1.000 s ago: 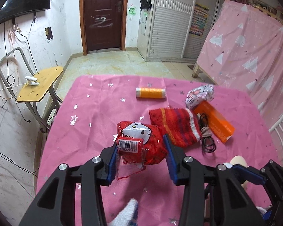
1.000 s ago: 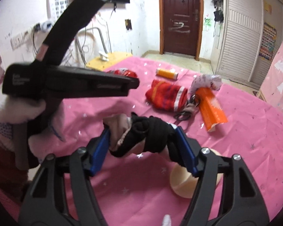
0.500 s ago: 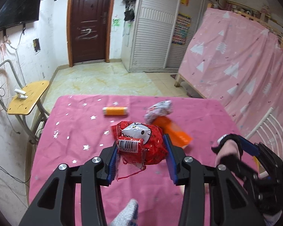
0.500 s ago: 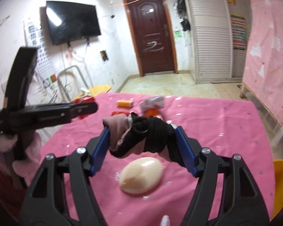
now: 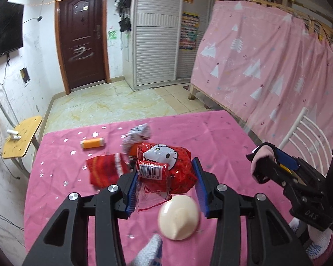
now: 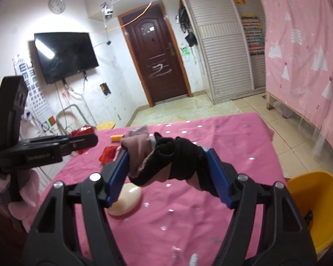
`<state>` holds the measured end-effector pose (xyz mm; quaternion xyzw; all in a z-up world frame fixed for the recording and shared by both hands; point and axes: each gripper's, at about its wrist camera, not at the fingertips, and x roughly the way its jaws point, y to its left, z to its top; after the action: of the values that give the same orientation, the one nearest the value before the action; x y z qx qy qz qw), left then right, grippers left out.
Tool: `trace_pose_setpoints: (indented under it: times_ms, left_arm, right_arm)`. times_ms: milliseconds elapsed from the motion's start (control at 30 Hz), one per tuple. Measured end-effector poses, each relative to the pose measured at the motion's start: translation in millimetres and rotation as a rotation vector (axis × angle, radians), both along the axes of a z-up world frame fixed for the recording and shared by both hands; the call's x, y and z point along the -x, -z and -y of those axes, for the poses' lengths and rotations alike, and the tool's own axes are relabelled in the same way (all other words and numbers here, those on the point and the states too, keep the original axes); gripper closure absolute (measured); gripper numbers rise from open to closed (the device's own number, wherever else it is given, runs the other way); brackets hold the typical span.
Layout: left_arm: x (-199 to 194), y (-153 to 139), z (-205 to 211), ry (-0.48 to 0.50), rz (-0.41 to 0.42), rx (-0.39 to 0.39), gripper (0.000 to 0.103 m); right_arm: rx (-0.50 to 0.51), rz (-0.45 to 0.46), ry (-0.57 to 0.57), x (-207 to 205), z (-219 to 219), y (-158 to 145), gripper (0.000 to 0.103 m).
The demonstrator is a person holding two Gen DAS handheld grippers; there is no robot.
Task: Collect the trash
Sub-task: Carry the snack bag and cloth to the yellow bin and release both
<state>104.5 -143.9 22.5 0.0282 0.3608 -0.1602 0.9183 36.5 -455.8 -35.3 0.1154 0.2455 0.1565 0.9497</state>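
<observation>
Pink star-printed cloth covers the table [image 5: 222, 133] in a bedroom with a brown door and a pink curtain; all places below are given from the cream egg-shaped object [image 5: 178, 217] lying on it.

- Left gripper [image 5: 166, 186]: jaws clenched on a crumpled red foil snack wrapper with a barcode [image 5: 166, 168], now lifted clear of the cloth, above and beyond the egg.
- Right gripper [image 6: 168, 175]: jaws grasping a bundled black and dusty-pink glove [image 6: 166, 161], raised just right of the egg.
- Yellow plastic bin [image 6: 317, 208]: beside the table, well right of the egg. Over the past second both loads have swung towards that side, so the drop-off seems next.
- Still beyond the egg on the table: red striped knit piece [image 5: 104, 170], orange tube [image 5: 93, 143], silvery crumpled wrapper [image 5: 137, 134].
</observation>
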Motion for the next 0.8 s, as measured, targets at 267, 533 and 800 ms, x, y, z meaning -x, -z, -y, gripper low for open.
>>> trace_pose_setpoints:
  times_ms: [267,533,800]
  left_arm:
    - [7.3,2.3,54.5,0.077,0.002,-0.038,0.067]
    - [13.0,10.4,98.4,0.137,-0.011,-0.079,0.067]
    - [10.5,14.8,153.6,0.219,-0.033,-0.093,0.067]
  right_arm:
    - [-0.056,0.017,0.139,17.0,70.7,6.4,0.035]
    - [-0.098,0.001,0.305,23.7,141.1,22.9,0.033]
    - [-0.114,-0.011,0.421,24.1,189.3,35.9,0.032]
